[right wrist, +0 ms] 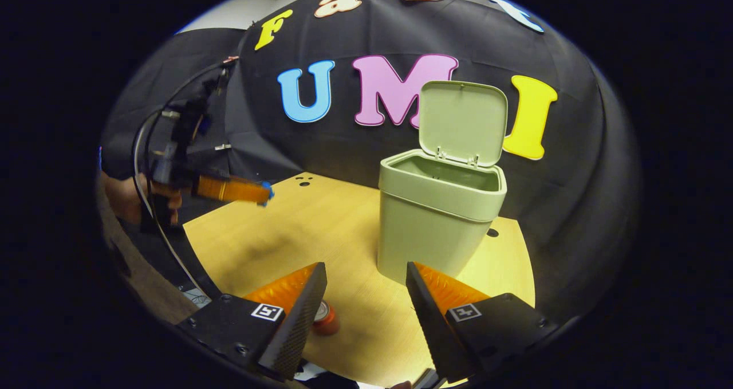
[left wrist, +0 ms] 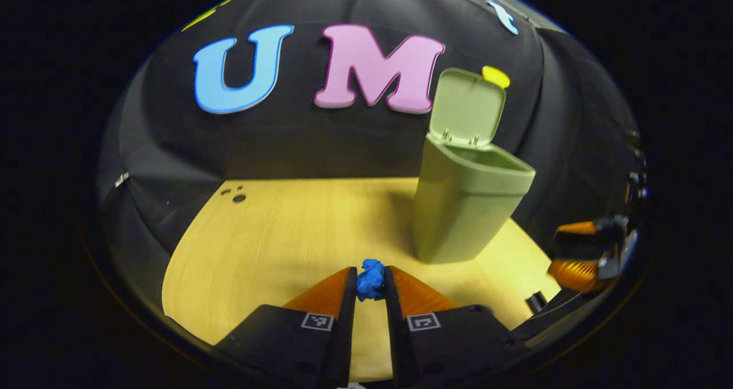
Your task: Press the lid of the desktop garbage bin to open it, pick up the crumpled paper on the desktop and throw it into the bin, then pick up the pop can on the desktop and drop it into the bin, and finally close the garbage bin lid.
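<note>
A pale green bin [left wrist: 467, 205] stands on the wooden table [left wrist: 275, 234] with its lid [left wrist: 467, 107] tipped up and back. My left gripper [left wrist: 371, 280] is shut on a blue crumpled paper [left wrist: 371, 279], held above the table to the left of the bin. In the right gripper view the bin [right wrist: 438, 217] is straight ahead with its lid [right wrist: 462, 122] up, and the left gripper [right wrist: 264, 194] hangs far left with the blue paper [right wrist: 267, 193] at its tip. My right gripper [right wrist: 365, 277] is open above the table. A pop can [right wrist: 325, 319] stands low beside its left finger.
Small holes [left wrist: 237, 196] mark the table's far left corner, and another hole [right wrist: 491, 232] lies right of the bin. A hand [right wrist: 129, 197] holds the left gripper at the table's left edge. The other gripper [left wrist: 584, 251] shows at the far right of the left gripper view.
</note>
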The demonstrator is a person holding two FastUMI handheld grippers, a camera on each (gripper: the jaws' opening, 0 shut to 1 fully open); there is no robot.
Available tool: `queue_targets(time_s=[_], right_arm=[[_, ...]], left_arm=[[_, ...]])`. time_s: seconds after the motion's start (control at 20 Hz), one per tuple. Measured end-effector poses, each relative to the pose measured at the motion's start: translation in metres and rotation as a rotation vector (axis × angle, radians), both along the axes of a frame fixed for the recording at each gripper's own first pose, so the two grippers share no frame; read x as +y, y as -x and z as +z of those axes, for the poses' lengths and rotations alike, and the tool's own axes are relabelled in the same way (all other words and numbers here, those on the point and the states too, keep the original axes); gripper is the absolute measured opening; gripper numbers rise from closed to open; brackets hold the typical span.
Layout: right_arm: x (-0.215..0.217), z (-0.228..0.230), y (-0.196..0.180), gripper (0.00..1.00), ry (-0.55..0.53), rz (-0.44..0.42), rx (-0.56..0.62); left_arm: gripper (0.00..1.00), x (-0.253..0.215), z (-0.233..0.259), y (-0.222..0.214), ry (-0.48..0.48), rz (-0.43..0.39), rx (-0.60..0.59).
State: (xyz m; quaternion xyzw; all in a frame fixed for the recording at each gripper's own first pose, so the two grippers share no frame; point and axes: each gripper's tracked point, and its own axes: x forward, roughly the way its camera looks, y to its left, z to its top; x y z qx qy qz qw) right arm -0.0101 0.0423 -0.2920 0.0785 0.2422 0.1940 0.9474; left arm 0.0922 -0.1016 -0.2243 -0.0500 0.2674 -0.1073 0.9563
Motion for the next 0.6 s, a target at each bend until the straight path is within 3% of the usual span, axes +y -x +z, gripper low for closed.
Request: queue_targets(time_s=[0.05, 0.25, 0.3, 0.6], right_arm=[[0.000, 0.000, 0.001, 0.89, -0.002, -0.018, 0.009], [-0.007, 0.001, 0.007, 0.89, 0.008, -0.089, 0.027], [-0.009, 0.002, 0.009, 0.89, 0.014, -0.107, 0.030], [-0.020, 0.005, 0.026, 0.89, 0.032, -0.197, 0.056]], left_arm=[[0.32, -0.007, 0.021, -0.011, 0.027, -0.020, -0.042], [0.32, -0.041, 0.091, -0.055, 0.089, -0.133, -0.198], [0.27, -0.053, 0.100, -0.066, 0.093, -0.175, -0.224], [0.31, -0.124, 0.119, -0.109, 0.079, -0.369, -0.306]])
